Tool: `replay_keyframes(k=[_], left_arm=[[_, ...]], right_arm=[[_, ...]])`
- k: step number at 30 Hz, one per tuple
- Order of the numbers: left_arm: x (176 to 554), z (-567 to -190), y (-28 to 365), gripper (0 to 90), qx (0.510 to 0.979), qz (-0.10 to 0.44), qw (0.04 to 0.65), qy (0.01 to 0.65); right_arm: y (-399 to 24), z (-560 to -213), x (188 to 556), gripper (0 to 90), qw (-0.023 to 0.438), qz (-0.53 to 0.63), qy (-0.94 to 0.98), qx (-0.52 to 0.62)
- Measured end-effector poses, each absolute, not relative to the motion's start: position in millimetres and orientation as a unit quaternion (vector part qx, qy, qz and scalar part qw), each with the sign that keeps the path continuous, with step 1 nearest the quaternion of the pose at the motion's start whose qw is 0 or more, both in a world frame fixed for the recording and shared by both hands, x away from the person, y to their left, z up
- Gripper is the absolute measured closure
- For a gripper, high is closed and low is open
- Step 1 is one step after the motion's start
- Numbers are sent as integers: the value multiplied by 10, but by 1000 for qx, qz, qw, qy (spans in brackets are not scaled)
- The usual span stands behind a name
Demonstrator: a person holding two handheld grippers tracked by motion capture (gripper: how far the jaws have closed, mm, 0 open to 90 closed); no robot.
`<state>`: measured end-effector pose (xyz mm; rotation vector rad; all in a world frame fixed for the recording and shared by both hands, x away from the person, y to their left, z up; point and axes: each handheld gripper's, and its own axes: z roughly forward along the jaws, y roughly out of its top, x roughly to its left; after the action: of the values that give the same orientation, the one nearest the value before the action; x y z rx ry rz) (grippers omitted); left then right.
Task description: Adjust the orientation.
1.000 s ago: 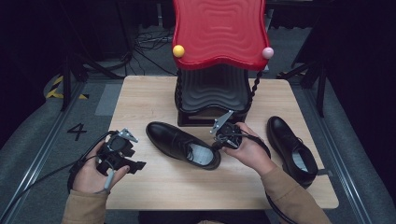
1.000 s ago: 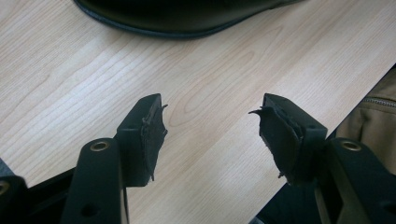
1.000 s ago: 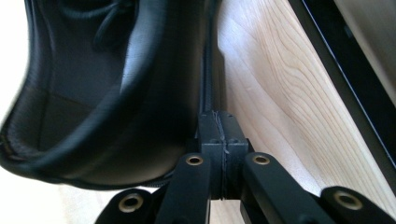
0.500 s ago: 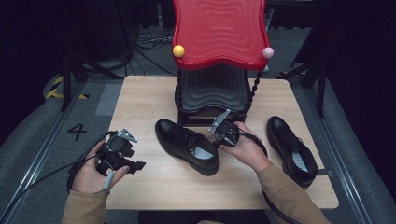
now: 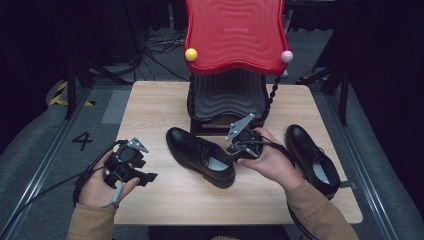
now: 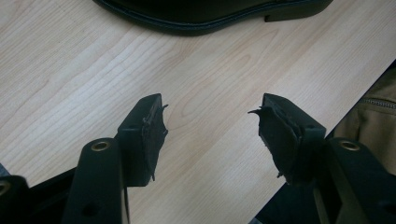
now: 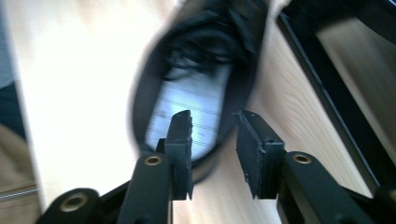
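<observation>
Nearest the person, the left gripper (image 5: 131, 165) sits in the left hand (image 5: 102, 182) at about seven o'clock on the table (image 5: 150, 107), its jaws spread wide with bare wood between them in the left gripper view. Released, holding nothing.

Move in a little: the right gripper (image 5: 239, 148) hovers near the table's middle, just beside the heel of the near shoe (image 5: 200, 155). Its jaws have just been opening, and the right gripper view shows them parted above the shoe's opening (image 7: 191, 107), pads clear of the leather, though that view is blurred. Let go, then.

The near shoe lies flat on the wood at the centre, toe towards ten o'clock, heel towards four. The second shoe (image 5: 312, 159) rests at three o'clock, well apart from the first.

Farther back, at twelve o'clock, stands the black ribbed stand (image 5: 227, 100) under the red wavy top (image 5: 234, 32), with a yellow ball (image 5: 191, 54) and a pink ball (image 5: 286, 56) at its corners.
</observation>
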<state>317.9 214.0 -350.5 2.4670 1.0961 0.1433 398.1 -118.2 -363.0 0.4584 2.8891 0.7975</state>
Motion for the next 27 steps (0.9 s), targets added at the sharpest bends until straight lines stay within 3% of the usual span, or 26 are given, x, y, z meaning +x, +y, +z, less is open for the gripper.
replay_keyframes(k=[8,17,25,27], left_arm=[[3178,-3501,2148,411,889,52,221,399],[3186,-3512,2148,411,890,51,218,397],[3187,-3518,2153,411,889,51,218,399],[3188,-3518,2149,411,890,51,217,398]], right_arm=[[-920,-3692,3773,618,7,232,967,102],[-723,-3989,3817,618,-26,175,980,93],[-674,-4134,3850,717,-33,153,984,91],[-673,-4134,3864,795,-40,150,984,91]])
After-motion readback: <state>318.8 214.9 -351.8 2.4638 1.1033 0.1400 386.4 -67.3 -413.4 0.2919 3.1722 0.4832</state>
